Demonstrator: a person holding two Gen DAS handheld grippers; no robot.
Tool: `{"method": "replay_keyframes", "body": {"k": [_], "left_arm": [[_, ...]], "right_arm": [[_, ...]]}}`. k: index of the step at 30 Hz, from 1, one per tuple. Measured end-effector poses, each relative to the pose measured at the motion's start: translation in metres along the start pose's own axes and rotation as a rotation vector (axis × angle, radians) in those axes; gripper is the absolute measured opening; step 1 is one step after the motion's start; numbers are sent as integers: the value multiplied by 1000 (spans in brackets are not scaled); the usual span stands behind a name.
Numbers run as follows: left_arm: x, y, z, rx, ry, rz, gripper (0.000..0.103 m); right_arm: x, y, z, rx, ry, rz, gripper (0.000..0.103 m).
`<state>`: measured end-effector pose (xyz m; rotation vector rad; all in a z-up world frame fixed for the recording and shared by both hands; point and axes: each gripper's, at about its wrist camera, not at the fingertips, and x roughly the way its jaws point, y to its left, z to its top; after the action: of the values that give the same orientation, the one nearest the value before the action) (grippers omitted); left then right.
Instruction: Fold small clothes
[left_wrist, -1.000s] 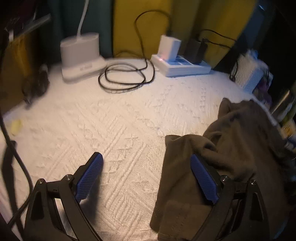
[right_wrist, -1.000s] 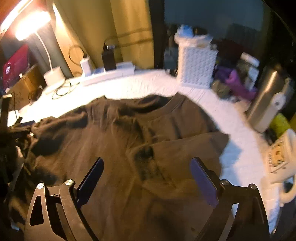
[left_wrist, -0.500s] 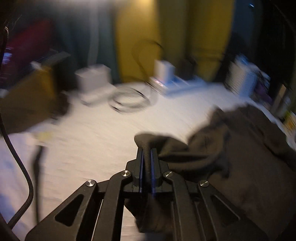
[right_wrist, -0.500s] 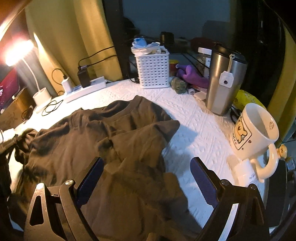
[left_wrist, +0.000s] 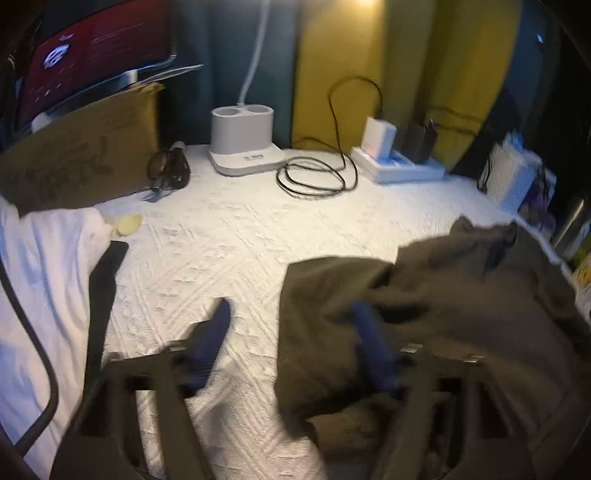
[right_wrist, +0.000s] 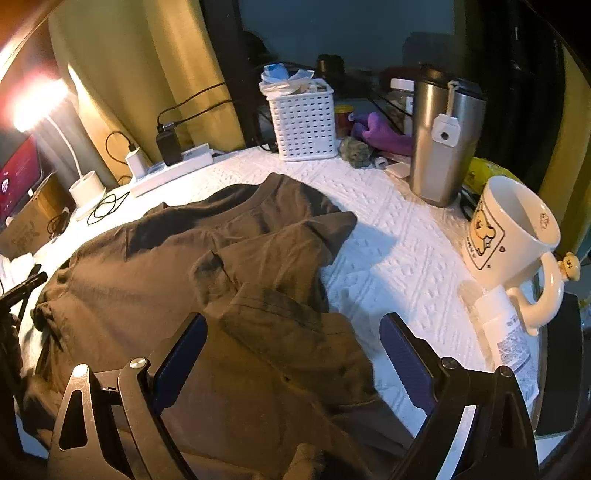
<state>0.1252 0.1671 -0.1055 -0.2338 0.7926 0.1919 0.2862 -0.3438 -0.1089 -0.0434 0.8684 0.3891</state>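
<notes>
A dark brown T-shirt (right_wrist: 192, 280) lies rumpled on the white textured cloth (right_wrist: 399, 266), with its collar at the far side and a sleeve folded over the middle. In the left wrist view the shirt (left_wrist: 461, 295) fills the right half, its left edge lying loose on the cloth. My left gripper (left_wrist: 291, 332) is open and blurred, with its right finger over the shirt's edge and its left finger over bare cloth. My right gripper (right_wrist: 291, 350) is open and empty, low over the shirt's near hem.
A cartoon mug (right_wrist: 513, 236), a steel tumbler (right_wrist: 443, 136) and a white basket (right_wrist: 303, 122) stand at the right and back. A power strip (left_wrist: 399, 166), coiled cable (left_wrist: 314, 177), lamp base (left_wrist: 243, 140) and cardboard box (left_wrist: 81, 147) line the far edge. White cloth (left_wrist: 40, 280) lies at left.
My left gripper was open, shut on the shirt's edge half a second ago, and is open again now, with the edge lying down. My right gripper has stayed open and has swung right.
</notes>
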Motion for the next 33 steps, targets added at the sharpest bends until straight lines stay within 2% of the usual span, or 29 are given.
{"method": "replay_keyframes", "body": {"k": [2,5,6,8,11,16,18,19,21,22,23,24,25,26,28,30,32,33], "left_arm": [[7,0,-1,-6,42,-52,73],[29,-10,-10,43,153,-12,73],[28,-15,-15,81,130,16,73],[27,-28,-22,135,132,38,73],[23,-30,-24,99,147,51,73],[12,-23,-28,44,167,23,73],[10,-20,-31,43,163,23,73],[9,-23,-34,55,149,32,73],[10,-25,-36,76,134,52,73],[11,-29,-38,86,125,62,73],[11,-30,-38,93,119,64,72],[10,-32,-39,104,108,48,61],[9,-34,-39,114,102,24,48],[7,-36,-39,123,98,17,43],[7,-41,-38,138,97,-7,19],[5,-45,-37,139,95,-13,16],[0,-46,-35,143,68,-3,14],[-2,-45,-34,138,60,-7,14]], "right_arm": [[-3,-2,1,4,-8,-4,95],[-7,-5,2,12,-21,-12,95],[-8,-7,2,11,-20,-16,95],[-10,-11,2,19,-27,-21,95],[-10,-24,3,39,-45,-53,95],[-4,-47,15,85,-62,-109,95],[9,-40,15,45,-23,-108,86],[14,-35,14,27,-6,-94,78],[26,-20,8,-30,47,-55,67],[30,-12,4,-60,71,-33,57],[32,-7,0,-79,91,-14,56],[32,-3,-3,-86,101,8,55],[30,1,-7,-93,101,27,48],[29,4,-9,-98,105,41,39],[24,7,-14,-99,108,63,34],[16,9,-17,-89,100,74,29],[5,9,-20,-79,78,72,17],[2,10,-21,-77,72,70,14]]}}
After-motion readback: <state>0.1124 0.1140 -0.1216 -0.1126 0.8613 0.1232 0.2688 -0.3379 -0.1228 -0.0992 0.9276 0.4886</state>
